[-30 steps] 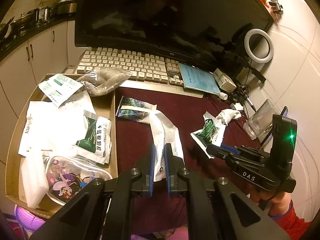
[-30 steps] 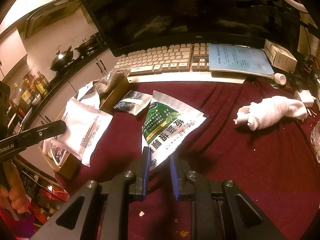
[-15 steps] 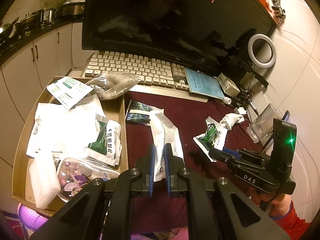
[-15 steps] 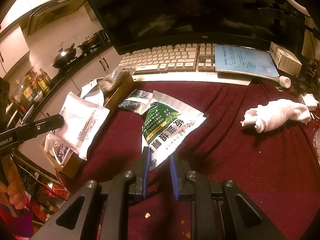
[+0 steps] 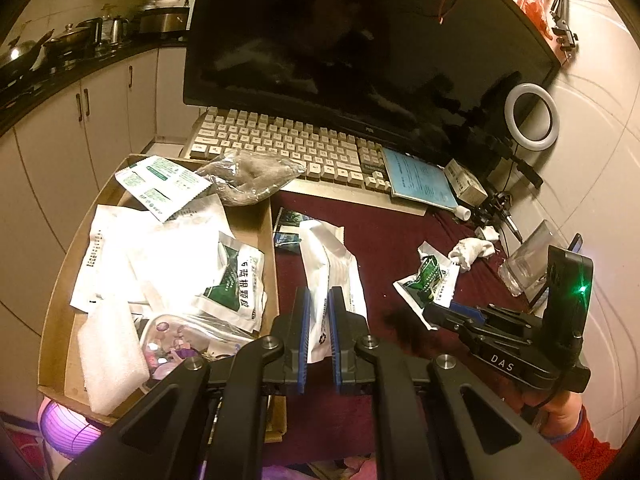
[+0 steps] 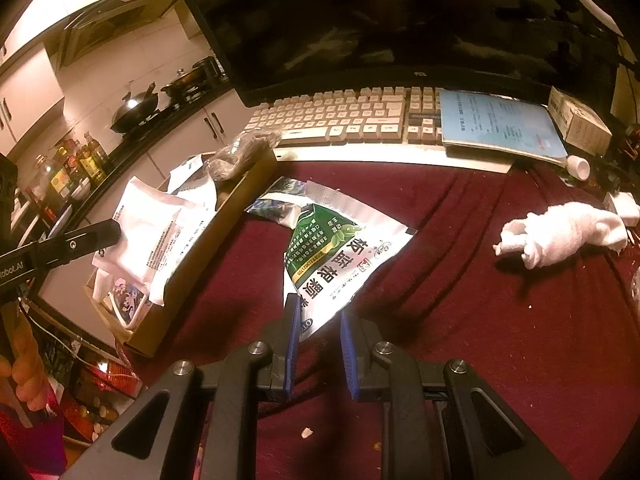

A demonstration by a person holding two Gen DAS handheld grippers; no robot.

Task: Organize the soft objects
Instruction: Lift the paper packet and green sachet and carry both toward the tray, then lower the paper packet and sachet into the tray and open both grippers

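Note:
My left gripper (image 5: 319, 300) is shut on a white plastic pouch (image 5: 330, 276) and holds it in the air near the right edge of the cardboard box (image 5: 271, 240). The pouch also shows in the right wrist view (image 6: 146, 236), hanging over the box. My right gripper (image 6: 318, 312) is shut on the corner of a green and white sachet (image 6: 332, 264), which also shows in the left wrist view (image 5: 428, 280). A dark foil packet (image 6: 276, 204) lies on the maroon cloth beside the box. A white rolled cloth (image 6: 560, 232) lies at the right.
The box holds several white and green sachets (image 5: 232, 280), white foam (image 5: 108, 348) and a bagged brown item (image 5: 248, 176) on its far rim. A keyboard (image 5: 288, 148), monitor (image 5: 360, 52), blue booklet (image 5: 420, 180) and ring light (image 5: 530, 120) stand behind.
My left gripper has moved left and up with the white pouch, closer over the box edge. My right gripper has lifted the green sachet's near corner slightly.

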